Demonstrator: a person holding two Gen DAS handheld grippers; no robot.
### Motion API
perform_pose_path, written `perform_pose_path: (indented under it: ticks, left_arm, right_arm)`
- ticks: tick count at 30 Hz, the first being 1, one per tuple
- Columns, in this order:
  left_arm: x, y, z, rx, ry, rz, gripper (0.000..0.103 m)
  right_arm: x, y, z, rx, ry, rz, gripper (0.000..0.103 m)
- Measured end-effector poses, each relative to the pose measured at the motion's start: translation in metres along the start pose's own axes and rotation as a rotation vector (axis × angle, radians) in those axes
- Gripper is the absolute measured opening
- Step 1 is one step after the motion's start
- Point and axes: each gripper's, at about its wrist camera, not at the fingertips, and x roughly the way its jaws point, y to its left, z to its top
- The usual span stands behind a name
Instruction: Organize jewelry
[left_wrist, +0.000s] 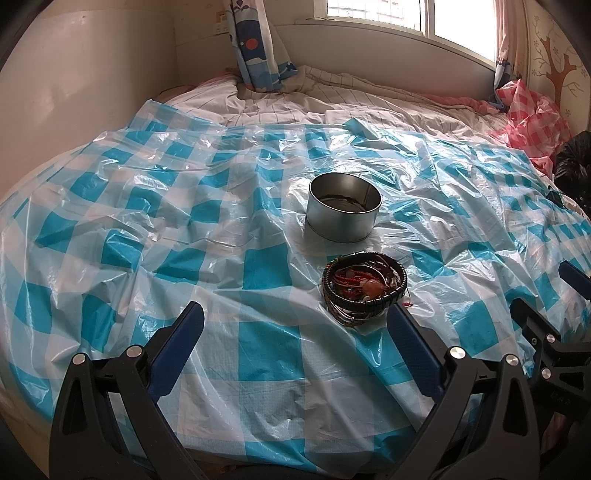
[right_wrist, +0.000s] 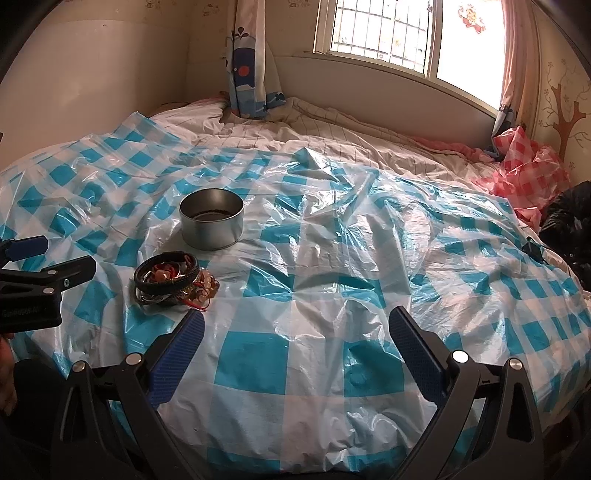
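A pile of bracelets and beaded jewelry (left_wrist: 364, 290) lies on the blue-and-white checked plastic sheet (left_wrist: 184, 229) on a bed; the right wrist view shows the pile (right_wrist: 171, 282) too. An open round metal tin (left_wrist: 344, 206) stands just behind the pile; it also shows in the right wrist view (right_wrist: 211, 218). My left gripper (left_wrist: 295, 317) is open and empty, its right finger just in front of the pile. My right gripper (right_wrist: 297, 321) is open and empty, to the right of the pile.
A crumpled red checked plastic sheet (right_wrist: 524, 173) and a black bag (right_wrist: 569, 218) lie at the bed's far right. Striped bedding (right_wrist: 314, 125), a curtain (right_wrist: 247, 59) and a window (right_wrist: 406, 33) are behind. A wall (left_wrist: 92, 74) stands at left.
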Motion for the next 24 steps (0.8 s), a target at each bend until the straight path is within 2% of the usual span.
perform_pose_path:
  ticks: [11,19,24]
  left_arm:
    - [0.002,-0.012,0.0,0.058,0.004,-0.021,0.095]
    - [0.01,-0.017,0.004,0.06,0.055,-0.128,0.095]
    - [0.032,-0.016,0.019,0.042,0.064,-0.142,0.095]
  right_arm:
    - [0.004,-0.009,-0.003,0.022,0.025,-0.019,0.096]
    - [0.006,-0.003,0.001,0.008,0.034,-0.035,0.096]
    - [0.006,-0.004,0.001,0.025,0.038,-0.017,0.096]
